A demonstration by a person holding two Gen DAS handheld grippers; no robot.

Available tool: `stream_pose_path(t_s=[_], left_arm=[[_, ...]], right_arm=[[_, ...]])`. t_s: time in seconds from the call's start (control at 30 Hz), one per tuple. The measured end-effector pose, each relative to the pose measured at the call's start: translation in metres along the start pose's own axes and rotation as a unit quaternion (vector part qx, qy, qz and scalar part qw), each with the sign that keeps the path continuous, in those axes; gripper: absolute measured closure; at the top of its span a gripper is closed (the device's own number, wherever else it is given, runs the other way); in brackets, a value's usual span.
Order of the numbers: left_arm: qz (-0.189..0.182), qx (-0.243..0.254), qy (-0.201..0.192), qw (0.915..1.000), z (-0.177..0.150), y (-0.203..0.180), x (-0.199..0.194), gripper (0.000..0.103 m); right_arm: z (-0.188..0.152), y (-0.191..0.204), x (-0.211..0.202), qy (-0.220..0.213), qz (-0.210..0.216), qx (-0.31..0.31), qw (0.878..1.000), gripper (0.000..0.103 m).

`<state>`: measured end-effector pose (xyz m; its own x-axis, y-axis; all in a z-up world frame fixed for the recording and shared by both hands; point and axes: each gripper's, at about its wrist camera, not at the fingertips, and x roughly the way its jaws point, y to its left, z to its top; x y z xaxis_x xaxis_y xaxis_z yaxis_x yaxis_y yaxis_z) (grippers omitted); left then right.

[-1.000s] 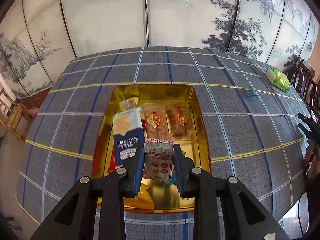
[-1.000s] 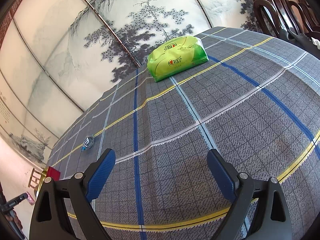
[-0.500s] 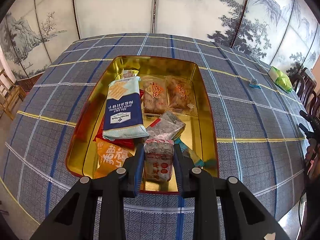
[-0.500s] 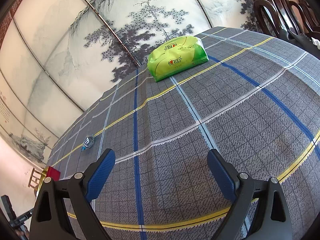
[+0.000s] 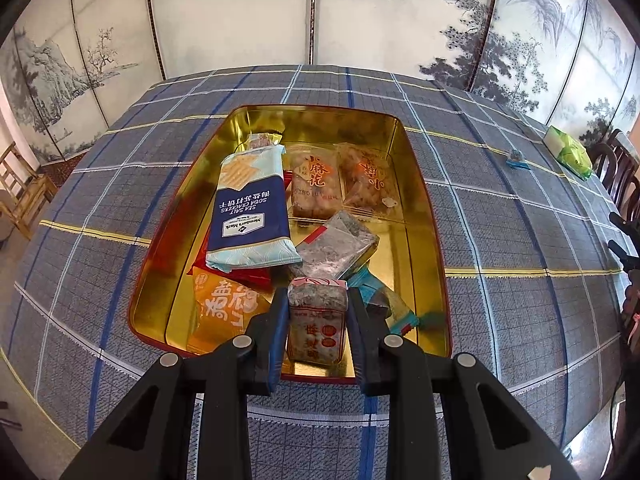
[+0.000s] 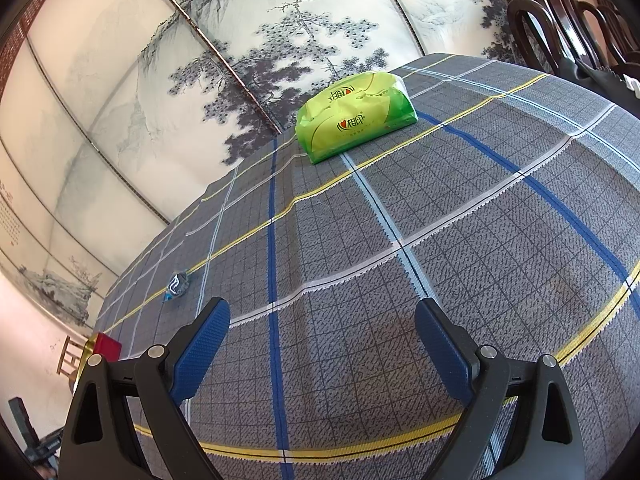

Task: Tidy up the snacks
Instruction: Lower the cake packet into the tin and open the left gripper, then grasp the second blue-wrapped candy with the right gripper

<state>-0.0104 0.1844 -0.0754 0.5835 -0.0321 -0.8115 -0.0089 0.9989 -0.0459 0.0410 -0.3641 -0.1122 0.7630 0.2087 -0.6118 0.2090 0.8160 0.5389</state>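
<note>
My left gripper (image 5: 318,320) is shut on a small grey snack pack with red print (image 5: 317,322), held above the near end of a gold tin tray (image 5: 424,208). In the tray lie a blue cracker pack (image 5: 252,212), two clear pastry packs (image 5: 316,184), a grey pack (image 5: 340,246), an orange pack (image 5: 224,308) and a teal wrapper (image 5: 394,310). My right gripper (image 6: 322,344) is open and empty over the plaid tablecloth. A small blue-wrapped candy (image 6: 178,285) lies to its left; it also shows in the left wrist view (image 5: 517,159).
A green tissue pack (image 6: 354,118) lies at the table's far side, also seen in the left wrist view (image 5: 570,154). Dark wooden chairs (image 6: 560,12) stand beyond the table's right edge. A painted folding screen (image 5: 312,12) stands behind the table. A corner of the tray (image 6: 105,346) shows left.
My left gripper has drawn back and risen with the snack pack, so more of the tray's near end shows. The right gripper has not moved.
</note>
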Motion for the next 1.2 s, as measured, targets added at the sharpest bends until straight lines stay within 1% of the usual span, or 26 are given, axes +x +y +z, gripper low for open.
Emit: stream_pose_path(t_s=[0.13, 0.17, 0.23, 0.27, 0.3, 0.33, 0.37, 0.47, 0.6, 0.63, 0.67, 0.77, 0.8, 0.87, 0.9, 0.97, 1.03, 1.13, 1.2], left_arm=[[0.006, 0.01, -0.002, 0.9999, 0.0, -0.003, 0.001, 0.078], [0.005, 0.012, -0.001, 0.9999, 0.0, -0.003, 0.002, 0.076], [-0.001, 0.002, -0.013, 0.9999, 0.0, 0.0, -0.001, 0.068], [-0.011, -0.01, -0.027, 0.9995, 0.0, 0.003, -0.006, 0.058], [-0.021, -0.023, -0.045, 0.9985, 0.0, 0.007, -0.013, 0.046], [-0.025, -0.032, -0.064, 0.9971, 0.001, 0.01, -0.021, 0.041], [-0.025, -0.038, -0.083, 0.9956, 0.002, 0.012, -0.03, 0.033], [-0.019, -0.055, -0.133, 0.9894, 0.008, 0.023, -0.059, 0.031], [-0.011, -0.082, -0.205, 0.9752, 0.008, 0.039, -0.109, 0.019], [-0.016, -0.084, -0.218, 0.9722, 0.004, 0.043, -0.121, 0.018], [-0.021, -0.083, -0.226, 0.9703, 0.0, 0.045, -0.13, 0.013], [-0.013, -0.067, -0.241, 0.968, -0.021, 0.049, -0.151, 0.01], [-0.011, -0.058, -0.242, 0.9685, -0.029, 0.05, -0.155, 0.008], [0.005, -0.042, -0.243, 0.9691, -0.049, 0.051, -0.159, 0.007], [0.009, -0.039, -0.243, 0.9691, -0.059, 0.053, -0.16, 0.005], [0.01, -0.042, -0.237, 0.9706, -0.079, 0.058, -0.158, 0.004], [0.005, -0.051, -0.221, 0.9739, -0.096, 0.063, -0.151, 0.004], [0.005, -0.065, -0.202, 0.9773, -0.118, 0.071, -0.139, 0.004], [0.007, -0.075, -0.199, 0.9771, -0.129, 0.078, -0.137, 0.004]], right_arm=[[0.0, 0.0, 0.0, 0.0, 0.0, 0.0, 1.0, 0.009], [0.0, 0.0, 0.0, 0.0, 0.0, 0.0, 1.0, 0.009], [0.0, 0.0, 0.0, 0.0, 0.0, 0.0, 1.0, 0.009], [0.0, 0.0, 0.0, 0.0, 0.0, 0.0, 1.0, 0.009], [0.0, 0.0, 0.0, 0.0, 0.0, 0.0, 1.0, 0.009], [0.0, 0.0, 0.0, 0.0, 0.0, 0.0, 1.0, 0.009], [0.0, 0.0, 0.0, 0.0, 0.0, 0.0, 1.0, 0.009], [0.0, 0.0, 0.0, 0.0, 0.0, 0.0, 1.0, 0.009], [0.0, 0.0, 0.0, 0.001, -0.001, -0.001, 1.0, 0.009], [0.0, 0.0, 0.001, 0.001, -0.003, -0.002, 1.0, 0.009], [0.0, 0.001, 0.001, 0.001, -0.005, -0.004, 1.0, 0.009], [-0.002, 0.008, 0.005, 0.008, -0.022, -0.02, 1.0, 0.008], [-0.003, 0.013, 0.007, 0.013, -0.036, -0.032, 0.999, 0.008], [-0.005, 0.028, 0.014, 0.027, -0.067, -0.066, 0.995, 0.008], [-0.007, 0.039, 0.017, 0.034, -0.073, -0.086, 0.993, 0.008], [-0.009, 0.066, 0.023, 0.039, -0.072, -0.123, 0.989, 0.008], [-0.008, 0.096, 0.032, 0.042, -0.065, -0.152, 0.985, 0.008], [-0.006, 0.142, 0.058, 0.06, -0.044, -0.173, 0.982, 0.008], [-0.006, 0.17, 0.08, 0.071, -0.045, -0.18, 0.98, 0.008]])
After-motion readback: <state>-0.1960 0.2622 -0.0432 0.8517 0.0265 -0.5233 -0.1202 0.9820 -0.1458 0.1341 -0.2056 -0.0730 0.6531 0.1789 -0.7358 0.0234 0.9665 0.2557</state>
